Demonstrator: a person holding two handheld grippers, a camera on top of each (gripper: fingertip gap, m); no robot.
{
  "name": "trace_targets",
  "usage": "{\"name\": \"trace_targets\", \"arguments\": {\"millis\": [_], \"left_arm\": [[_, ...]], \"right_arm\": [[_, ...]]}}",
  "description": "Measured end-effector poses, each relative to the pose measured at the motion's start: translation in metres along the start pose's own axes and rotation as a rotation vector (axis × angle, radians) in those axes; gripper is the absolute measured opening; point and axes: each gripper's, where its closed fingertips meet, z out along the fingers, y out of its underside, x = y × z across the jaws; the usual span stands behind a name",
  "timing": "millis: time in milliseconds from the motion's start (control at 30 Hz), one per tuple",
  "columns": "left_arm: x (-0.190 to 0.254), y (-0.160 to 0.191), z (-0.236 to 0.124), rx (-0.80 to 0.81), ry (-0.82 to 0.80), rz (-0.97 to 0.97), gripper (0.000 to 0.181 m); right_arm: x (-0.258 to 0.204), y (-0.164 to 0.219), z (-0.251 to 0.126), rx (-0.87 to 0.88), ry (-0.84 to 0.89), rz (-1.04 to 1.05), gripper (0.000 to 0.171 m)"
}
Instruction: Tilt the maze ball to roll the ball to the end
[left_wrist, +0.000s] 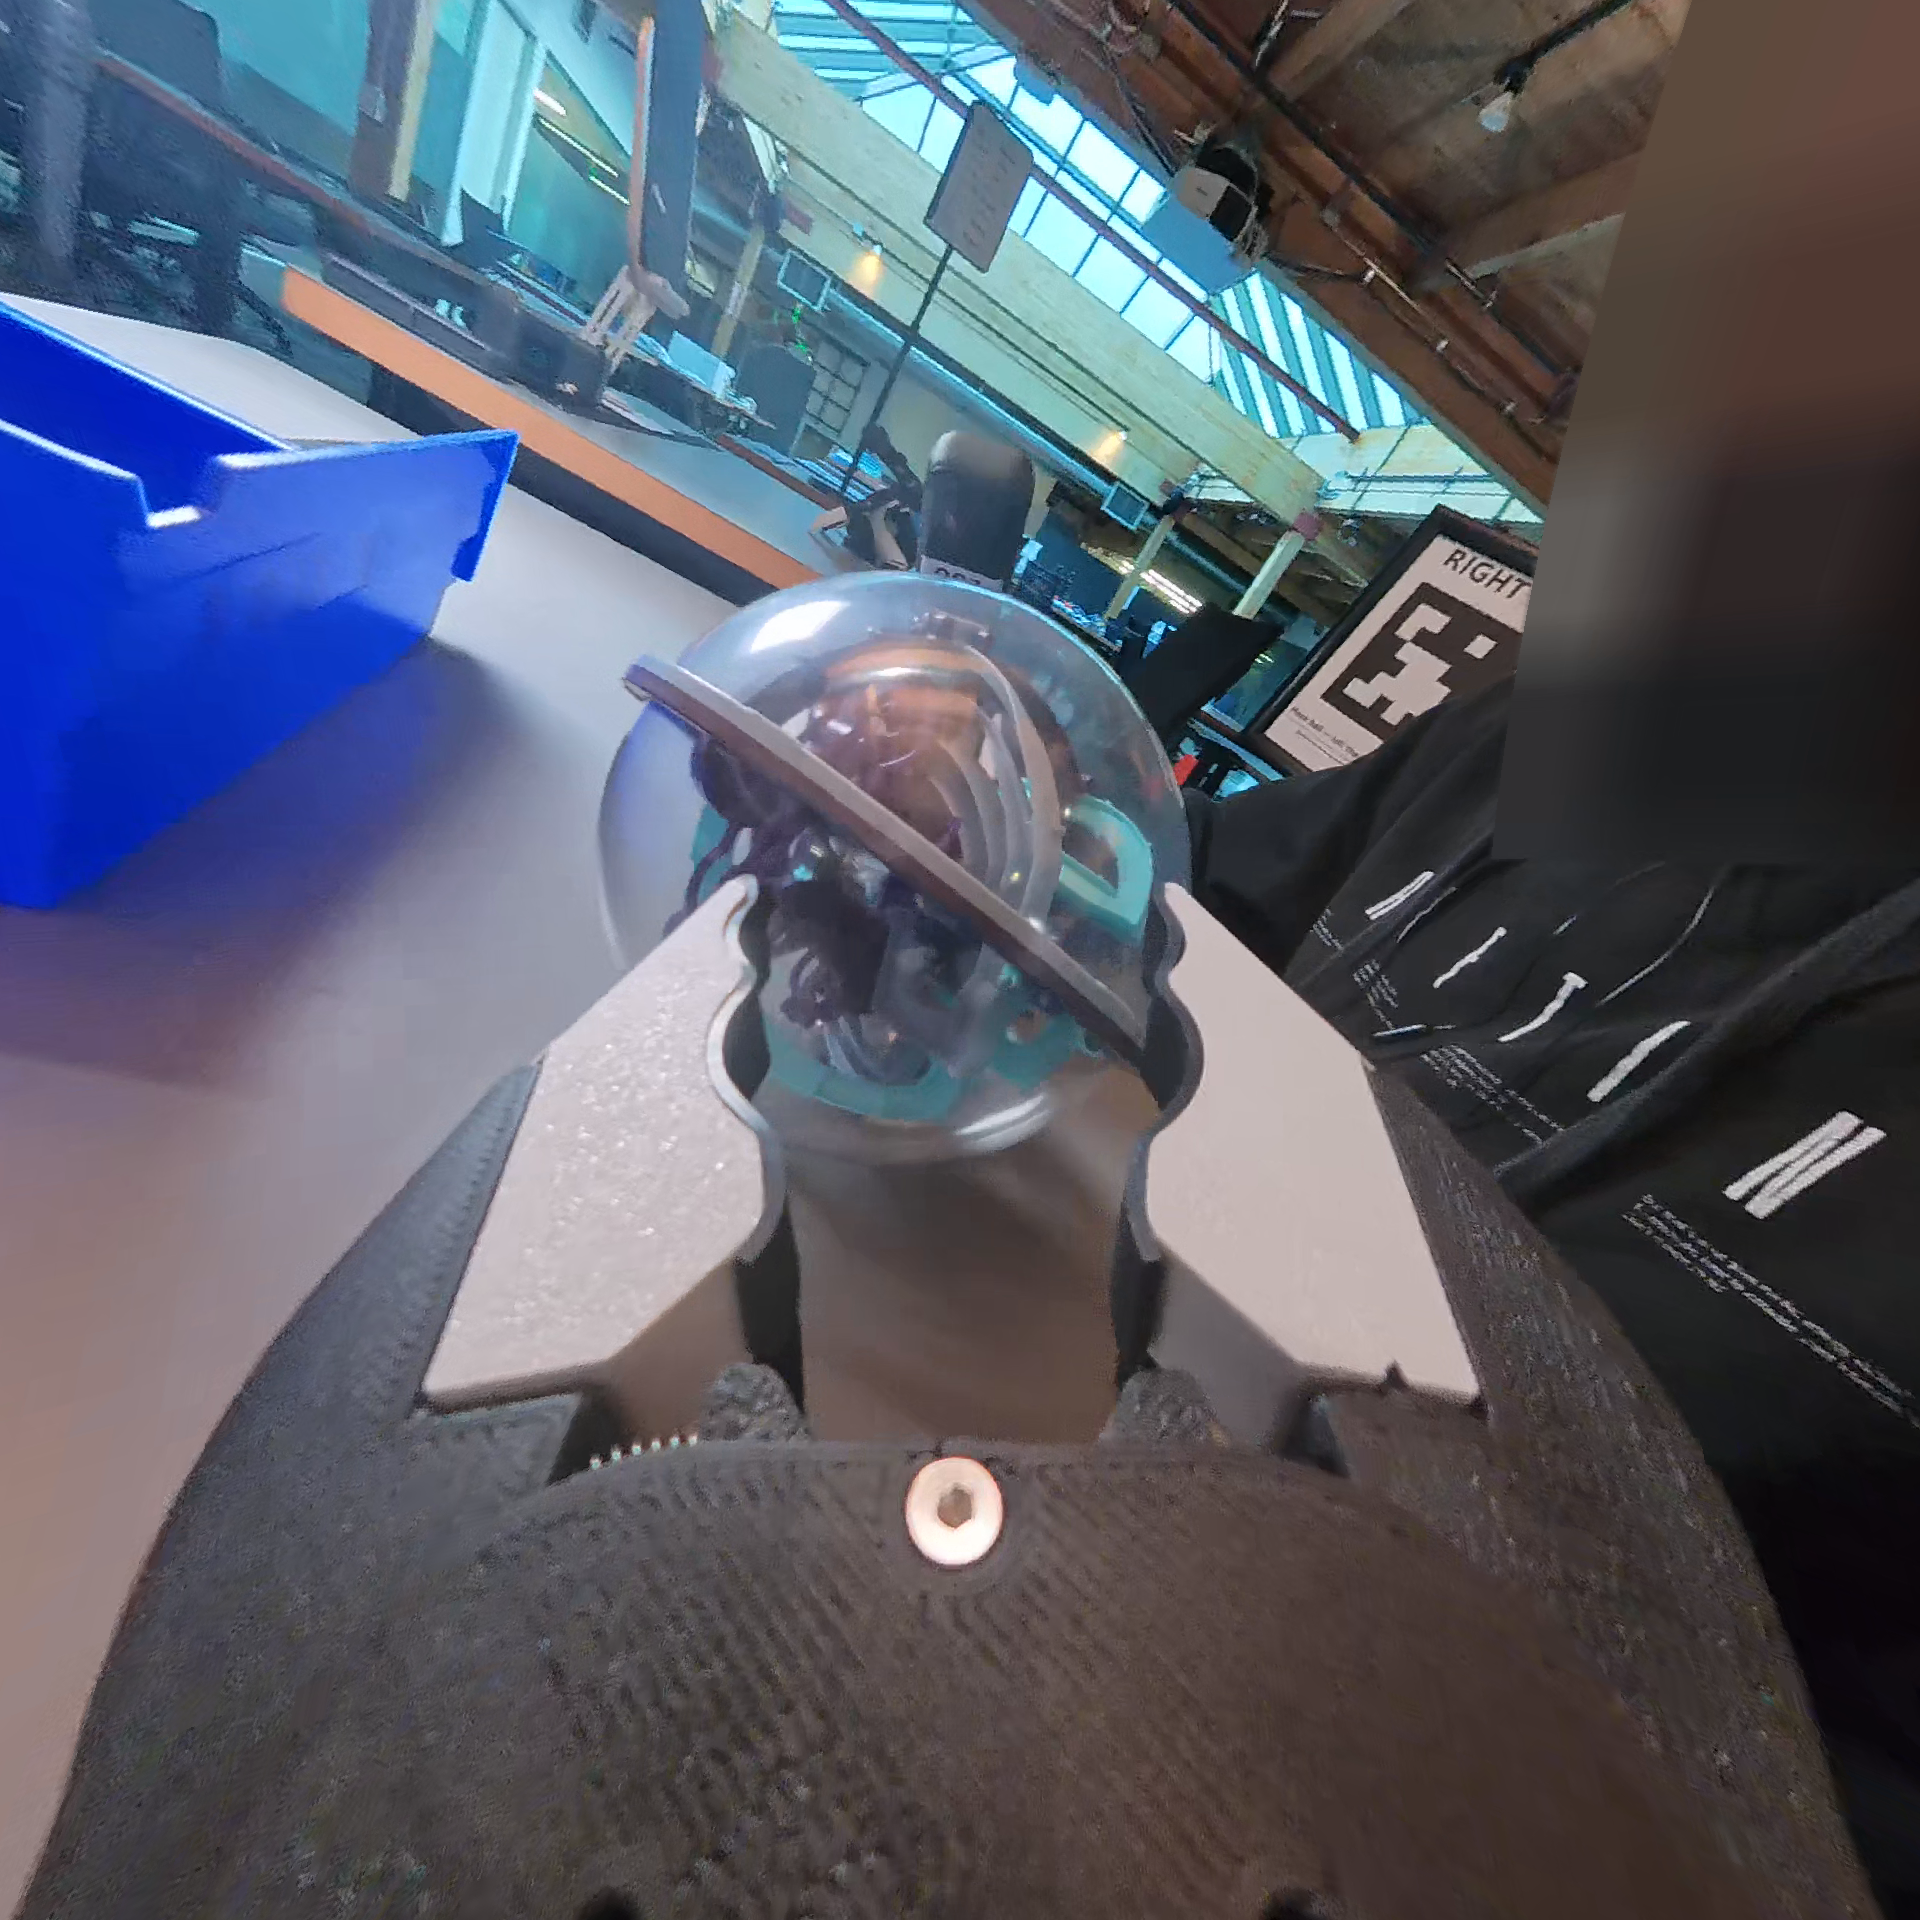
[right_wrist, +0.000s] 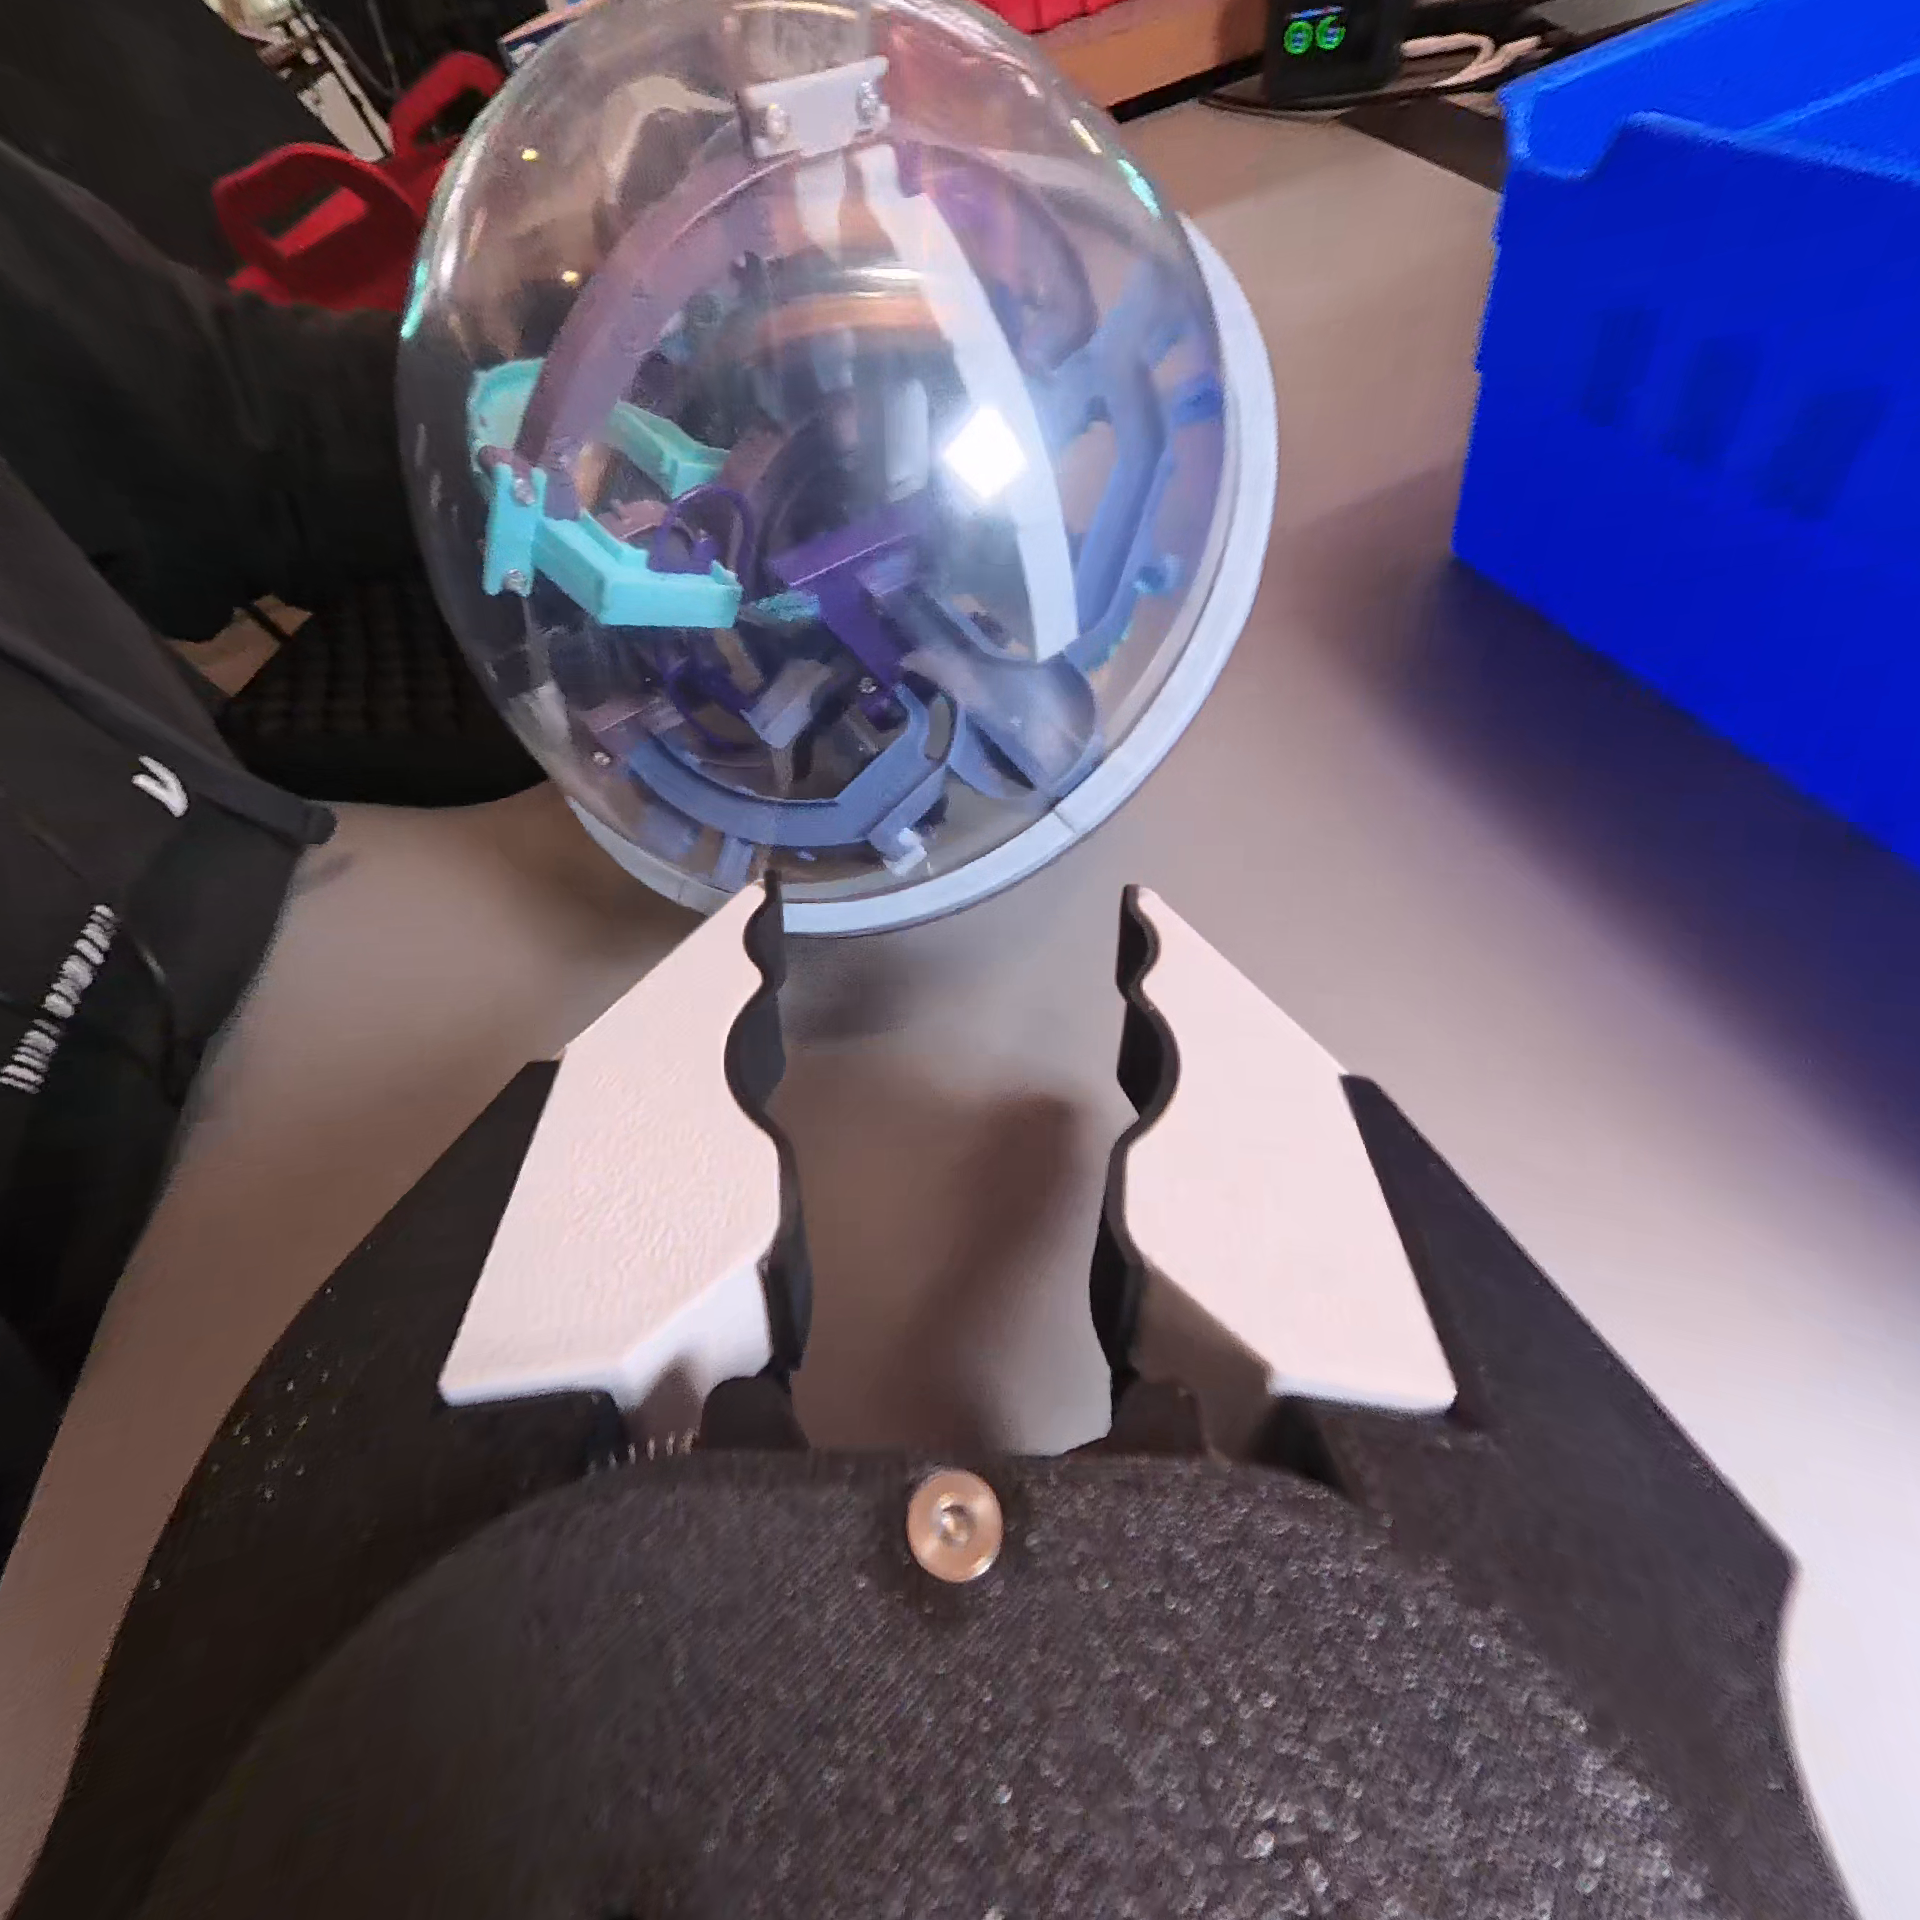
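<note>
Maze ball (left_wrist: 894, 862) sits dead centre of my left wrist view, clamped between my left gripper (left_wrist: 951, 977) tips, so that one's closed on the clear sphere, with the grey ring around it running diagonally. In the right wrist view the same ball (right_wrist: 831, 488) fills the upper middle of the frame, tilted, teal, purple and blue tracks inside; can't pick out the little ball in there. My right gripper (right_wrist: 948, 914) is spread wide just below it, left tip right at the grey ring, gripping nothing. Blue bin (right_wrist: 1714, 416) sits on the grey table (right_wrist: 1351, 987) at the right edge; black sleeve (right_wrist: 135, 416) on the left.
</note>
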Motion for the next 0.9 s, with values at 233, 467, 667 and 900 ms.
{"name": "trace_targets", "arguments": {"millis": [233, 467, 667, 900], "left_arm": [[-0.009, 0.003, -0.003, 0.006, -0.012, -0.023, 0.066], [-0.011, 0.0, -0.004, 0.046, 0.001, -0.046, 0.058], [-0.012, -0.004, -0.007, 0.075, 0.006, -0.057, 0.049], [-0.01, -0.005, -0.007, 0.081, 0.008, -0.041, 0.041]], "right_arm": [[-0.021, -0.01, 0.002, 0.049, -0.094, -0.009, 0.046], [-0.017, -0.021, -0.004, 0.112, -0.119, 0.07, 0.043], [-0.014, -0.021, -0.004, 0.124, -0.115, 0.1, 0.02], [-0.013, -0.021, -0.004, 0.127, -0.12, 0.128, 0.014]]}}
